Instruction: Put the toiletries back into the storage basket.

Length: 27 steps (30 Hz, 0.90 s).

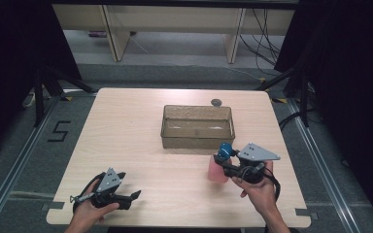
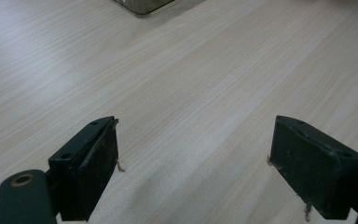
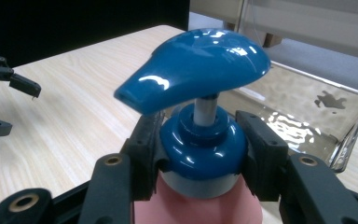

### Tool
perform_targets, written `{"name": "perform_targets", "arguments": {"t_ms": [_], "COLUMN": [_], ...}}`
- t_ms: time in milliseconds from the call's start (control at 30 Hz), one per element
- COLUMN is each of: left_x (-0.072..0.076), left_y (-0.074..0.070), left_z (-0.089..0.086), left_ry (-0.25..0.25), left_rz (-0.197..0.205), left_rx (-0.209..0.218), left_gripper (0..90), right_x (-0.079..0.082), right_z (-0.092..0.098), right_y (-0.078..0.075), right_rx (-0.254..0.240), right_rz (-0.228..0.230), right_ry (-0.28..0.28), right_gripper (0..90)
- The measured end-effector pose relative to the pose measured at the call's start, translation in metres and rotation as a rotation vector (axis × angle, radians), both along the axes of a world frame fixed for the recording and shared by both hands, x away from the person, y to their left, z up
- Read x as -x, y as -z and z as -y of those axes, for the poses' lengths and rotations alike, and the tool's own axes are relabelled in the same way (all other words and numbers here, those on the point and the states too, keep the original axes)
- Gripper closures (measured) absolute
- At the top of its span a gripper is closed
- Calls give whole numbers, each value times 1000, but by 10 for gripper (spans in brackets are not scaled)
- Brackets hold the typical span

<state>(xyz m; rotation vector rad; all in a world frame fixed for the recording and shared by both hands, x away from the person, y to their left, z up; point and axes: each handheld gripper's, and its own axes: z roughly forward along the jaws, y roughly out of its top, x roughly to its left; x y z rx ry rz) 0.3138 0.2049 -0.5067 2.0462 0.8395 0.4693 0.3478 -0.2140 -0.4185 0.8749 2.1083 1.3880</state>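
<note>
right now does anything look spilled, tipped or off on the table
Nothing stands out. The pink pump bottle stands upright, held at its blue collar by the right gripper. The clear bin sits square and no spill shows on the table.

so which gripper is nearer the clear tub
Right. The right gripper sits just off the clear tub's near right corner, its fingers shut on the pink pump bottle. The left gripper is open, low at the table's near left, well away from it.
</note>
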Motion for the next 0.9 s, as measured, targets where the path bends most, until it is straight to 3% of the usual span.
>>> {"name": "perform_targets", "arguments": {"t_ms": [67,100,133,167,200,300,333,433,467,500,533,600,667,700,767,833,867,900], "left_x": [0,0,0,0,0,0,0,0,0,0,0,0,0,0,0,0,0,0], "left_y": [-2,-2,-1,-1,-2,-2,-1,-1,-1,-1,-1,-1,-1,-1,-1,-2,-1,-1], "left_z": [-2,-2,0,-1,-2,-2,0,-2,-2,-1,0,-2,-2,0,-1,-3,-1,-1], "left_ry": [18,18,5,9,19,19,4,19,19,7,7,12,17,8,10,25,9,8], "left_rz": [-4,-4,-5,-4,-3,-5,-4,-1,-3,-4,-4,0,0,-2,-3,0,-4,0], "left_rx": [-36,-36,-2,-6,-38,-37,-6,-36,-35,-9,0,-20,-27,2,-7,-40,-4,-4], "left_gripper": [148,148,148,148,148,149,148,149,149,148,148,148,148,148,148,148,148,148], "right_x": [-1,-1,-4,-3,-7,-7,-9,-11,-13,-12,-15,-17,-18,-19,-23,-23,-26,-25], "right_z": [1,1,2,1,1,2,1,-1,0,-1,-1,-2,-2,-2,-1,-3,-1,-2], "right_y": [-4,-4,-5,-6,-8,-12,-13,-17,-18,-19,-21,-22,-24,-25,-26,-28,-30,-30], "right_rx": [-17,-17,-14,-22,-26,-20,-14,-35,-22,-32,-29,-37,-41,-41,-39,-51,-33,-47], "right_rz": [-45,-45,-25,-37,-5,-22,-14,-27,-2,-32,-16,4,-8,-20,-5,-20,-1,-16], "right_ry": [11,11,5,16,24,23,13,10,13,18,12,14,24,20,23,35,23,27], "right_gripper": [536,536,536,536,536,536,536,536,537,536,536,536,536,536,536,536,536,536]}}
